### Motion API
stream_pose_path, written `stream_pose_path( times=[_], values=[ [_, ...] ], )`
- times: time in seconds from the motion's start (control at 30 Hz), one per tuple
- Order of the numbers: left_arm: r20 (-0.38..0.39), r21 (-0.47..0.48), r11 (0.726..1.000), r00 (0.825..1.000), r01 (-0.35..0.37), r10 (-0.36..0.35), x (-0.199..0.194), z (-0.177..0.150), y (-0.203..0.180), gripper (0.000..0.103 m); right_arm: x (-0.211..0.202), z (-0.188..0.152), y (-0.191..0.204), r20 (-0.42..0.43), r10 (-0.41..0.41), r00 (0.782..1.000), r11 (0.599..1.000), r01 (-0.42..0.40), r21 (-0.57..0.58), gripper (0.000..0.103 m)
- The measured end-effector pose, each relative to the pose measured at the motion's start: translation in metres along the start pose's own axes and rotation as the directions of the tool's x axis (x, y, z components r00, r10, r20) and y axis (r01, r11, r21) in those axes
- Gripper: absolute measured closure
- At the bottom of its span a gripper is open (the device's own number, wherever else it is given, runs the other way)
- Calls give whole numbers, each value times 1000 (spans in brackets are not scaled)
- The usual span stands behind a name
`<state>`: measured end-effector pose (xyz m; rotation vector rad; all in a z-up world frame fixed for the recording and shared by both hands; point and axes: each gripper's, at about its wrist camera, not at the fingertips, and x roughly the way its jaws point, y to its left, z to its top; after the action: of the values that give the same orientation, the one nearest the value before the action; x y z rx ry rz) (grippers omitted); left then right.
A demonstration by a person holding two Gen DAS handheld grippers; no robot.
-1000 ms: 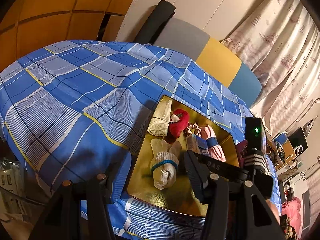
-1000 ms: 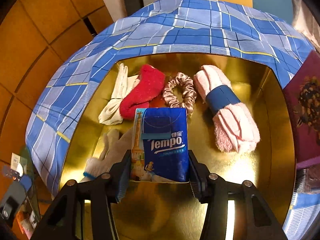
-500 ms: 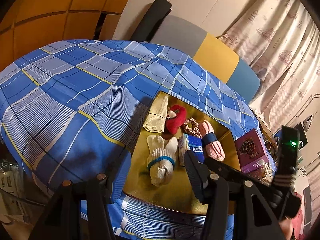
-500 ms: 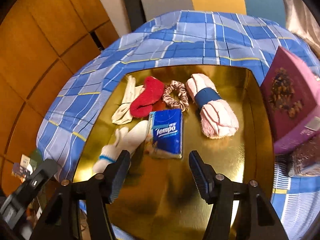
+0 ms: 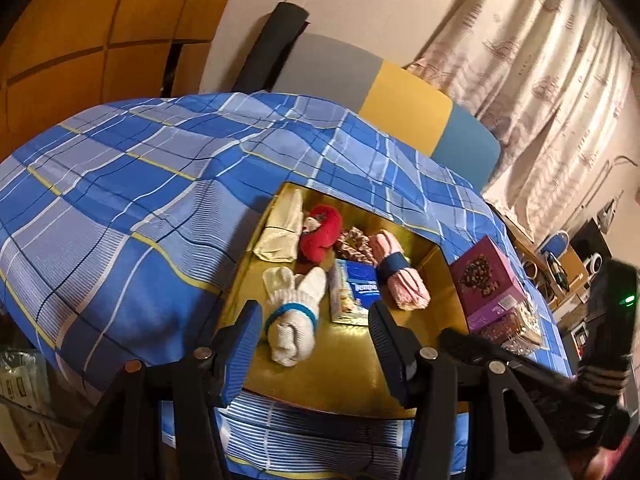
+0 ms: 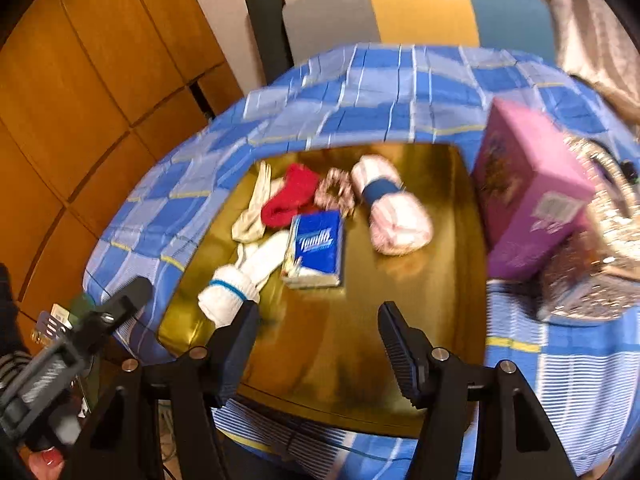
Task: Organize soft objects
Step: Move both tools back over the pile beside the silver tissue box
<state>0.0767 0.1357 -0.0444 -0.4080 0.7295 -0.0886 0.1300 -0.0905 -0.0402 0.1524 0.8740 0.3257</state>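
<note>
A gold tray (image 6: 352,344) lies on the blue plaid bedspread (image 5: 120,184). In it lie a blue Tempo tissue pack (image 6: 316,246), white gloves with a blue band (image 6: 240,284), a red sock (image 6: 290,196), a cream sock (image 6: 252,208), a pink scrunchie (image 6: 336,192) and a pink rolled towel with a blue band (image 6: 390,204). The same tray (image 5: 348,368), tissue pack (image 5: 354,290) and gloves (image 5: 294,312) show in the left wrist view. My right gripper (image 6: 318,348) is open and empty above the tray's near edge. My left gripper (image 5: 316,344) is open and empty, near the gloves.
A purple box (image 6: 528,188) stands right of the tray, with a glittery bag (image 6: 596,264) beside it. A grey, yellow and teal headboard (image 5: 400,100) and curtains (image 5: 520,48) stand behind the bed. Wooden cabinets (image 6: 80,112) are on the left.
My right gripper let go of the tissue pack, which now lies in the tray, and drew back toward the near edge. The left gripper view shifted slightly; it stays open.
</note>
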Motion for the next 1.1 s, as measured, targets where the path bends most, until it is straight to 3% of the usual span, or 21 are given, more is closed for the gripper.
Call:
stream_pose_path(
  times=[0.23, 0.5, 0.67, 0.8, 1.1],
  values=[
    [-16, 70, 997, 999, 38, -37, 3, -11, -26, 47, -65, 6, -25, 188, -72, 980, 997, 77, -21, 39],
    [-38, 138, 985, 995, 100, -95, 5, -22, -68, 47, -123, 1, -89, 313, -167, 935, 984, 136, 118, 38],
    [-74, 190, 972, 989, 141, -129, 12, -27, -99, 47, -140, -18, -144, 288, -272, 918, 950, 209, 231, 37],
    [-121, 216, 959, 979, 185, -161, 20, -30, -125, 47, -141, -37, -194, 216, -342, 915, 906, 259, 335, 35],
    [-202, 281, 911, 947, 301, -251, 30, -34, -196, 47, -137, -65, -291, 80, -396, 915, 810, 307, 499, 35]
  ],
)
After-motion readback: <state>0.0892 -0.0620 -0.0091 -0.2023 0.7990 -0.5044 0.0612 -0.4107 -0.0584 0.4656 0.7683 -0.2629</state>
